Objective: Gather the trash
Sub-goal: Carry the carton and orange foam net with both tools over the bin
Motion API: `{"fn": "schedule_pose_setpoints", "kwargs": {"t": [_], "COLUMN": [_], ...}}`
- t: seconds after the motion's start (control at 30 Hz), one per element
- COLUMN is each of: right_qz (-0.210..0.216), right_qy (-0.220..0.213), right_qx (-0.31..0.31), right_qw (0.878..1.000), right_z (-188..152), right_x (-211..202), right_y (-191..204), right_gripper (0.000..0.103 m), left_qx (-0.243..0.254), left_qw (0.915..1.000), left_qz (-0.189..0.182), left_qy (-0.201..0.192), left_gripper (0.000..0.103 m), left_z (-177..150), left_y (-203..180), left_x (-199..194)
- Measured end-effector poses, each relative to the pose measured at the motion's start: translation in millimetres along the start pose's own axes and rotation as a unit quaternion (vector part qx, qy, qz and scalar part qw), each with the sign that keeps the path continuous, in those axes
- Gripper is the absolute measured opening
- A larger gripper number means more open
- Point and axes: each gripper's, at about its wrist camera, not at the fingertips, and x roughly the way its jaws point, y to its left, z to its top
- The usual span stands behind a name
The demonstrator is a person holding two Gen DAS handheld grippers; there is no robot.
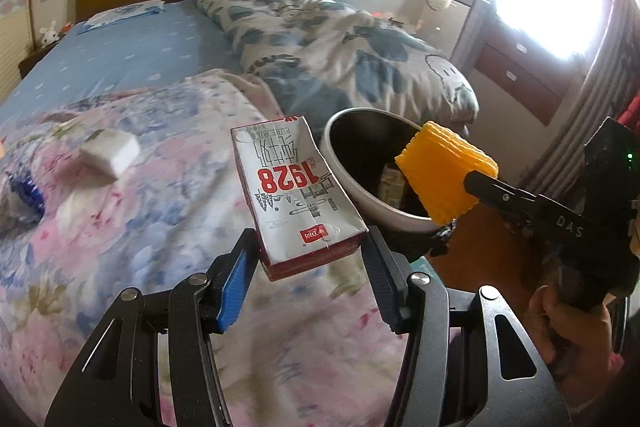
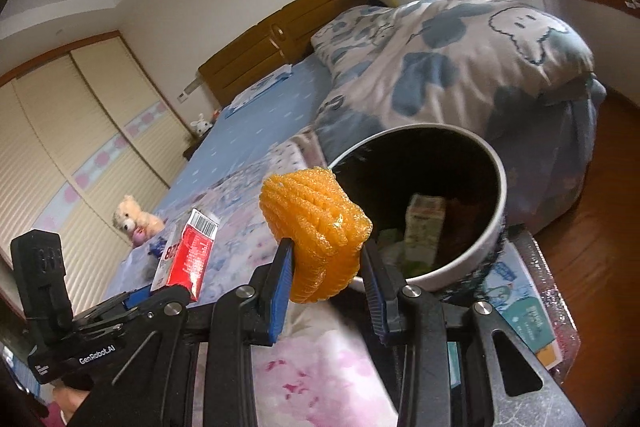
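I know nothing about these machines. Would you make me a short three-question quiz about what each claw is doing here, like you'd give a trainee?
1. True or false: the left claw holds a milk carton.
2. Multiple choice: the yellow foam net in the right claw is
A. deep inside the bin
B. by the rim of the bin
C. lying on the bed
3. Fill in: already inside the bin stands a small ____.

Key: 1 true; 2 B; 3 carton.
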Motion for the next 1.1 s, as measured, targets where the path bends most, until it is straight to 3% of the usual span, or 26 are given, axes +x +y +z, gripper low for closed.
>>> {"fn": "schedule_pose_setpoints", "kwargs": {"t": [0.67,1.1], "right_qz": [-0.036,-0.045], "right_qy": [-0.007,0.001], "right_qx": [0.012,0.012], "right_qw": [0.999,0.999], "right_z": [25.6,42.6], "right_x": [1.2,14.5], "right_y": [-40.8,-54.4], "right_gripper": [0.034,0.034], "left_qx": [0.058,0.070], "left_qw": [0.9978,0.9964], "left_qz": [-0.022,-0.031], "left_qy": [0.022,0.036], "left_gripper": [0.053,0.053], "left_z": [26.4,38.6], "left_y": [-56.4,-70.9], "left_x": [43.4,66.2]}}
